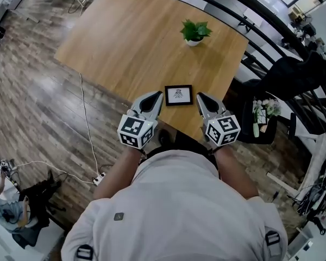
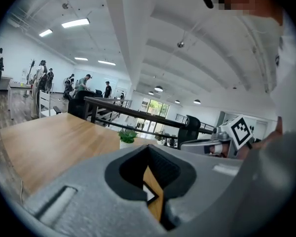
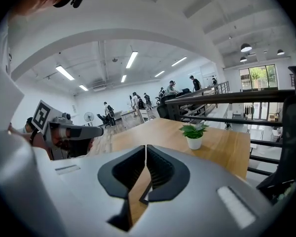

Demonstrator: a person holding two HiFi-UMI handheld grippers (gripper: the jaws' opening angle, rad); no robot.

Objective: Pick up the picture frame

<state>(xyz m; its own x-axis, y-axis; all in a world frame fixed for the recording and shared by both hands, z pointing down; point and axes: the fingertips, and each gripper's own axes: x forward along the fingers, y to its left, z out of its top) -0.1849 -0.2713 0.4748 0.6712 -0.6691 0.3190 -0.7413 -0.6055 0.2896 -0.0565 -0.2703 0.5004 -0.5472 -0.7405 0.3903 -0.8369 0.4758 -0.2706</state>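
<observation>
I see frame (image 1: 178,95) flat on desk (image 1: 130,42), near my edge, long side running left-right. It sits between both claws, level with tips, touching neither. My left claw (image 1: 152,101) is closed tight, empty, just off frame's left end. My right claw (image 1: 202,102) is cracked a sliver, empty, just off right end. Both look equally near to me. Either must open first.

Your head view is evenly bright, with a pale sheen on the wood floor (image 1: 41,88) at left and flat, soft light across the table (image 1: 125,42). Your 2 gripper views bulge like fisheyes, with black corners and bent lines. Ceiling strip lights (image 2: 75,22) glare white, daylight comes through far windows (image 3: 259,77), and the left gripper (image 2: 148,148) and right gripper (image 3: 146,148) look soft up close.
</observation>
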